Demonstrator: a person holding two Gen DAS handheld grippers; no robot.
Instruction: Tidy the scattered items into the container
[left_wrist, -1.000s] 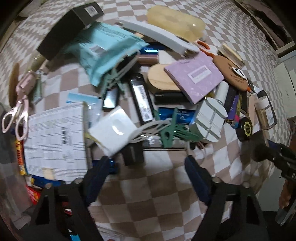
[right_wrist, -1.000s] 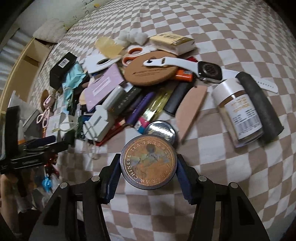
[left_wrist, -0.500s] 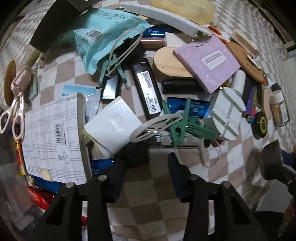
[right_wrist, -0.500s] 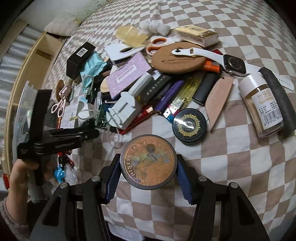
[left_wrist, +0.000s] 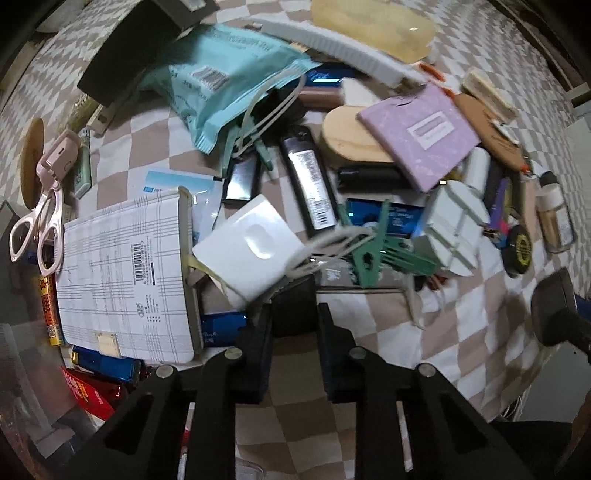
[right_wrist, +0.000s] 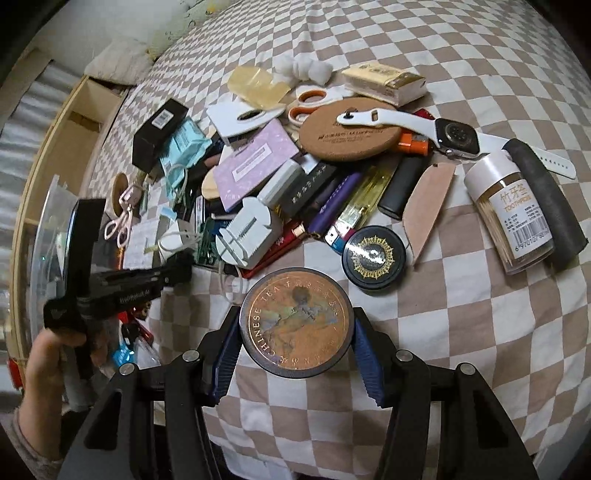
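A round tea tin (right_wrist: 294, 324) is being clamped by the right gripper (right_wrist: 295, 334); beside the white pouch (left_wrist: 248, 242), a small black block (left_wrist: 294, 310) is being pinched by the left gripper (left_wrist: 294, 321).

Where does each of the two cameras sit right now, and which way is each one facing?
Left wrist: on the left gripper, looking down along its fingers at the near edge of the pile; fingers closed around a small black item; right gripper's end at the right edge.
Right wrist: on the right gripper, looking across the checkered cloth; fingers clamp the round tea tin; a hand holding the left gripper shows at left.
Shared: purple box, pink scissors.
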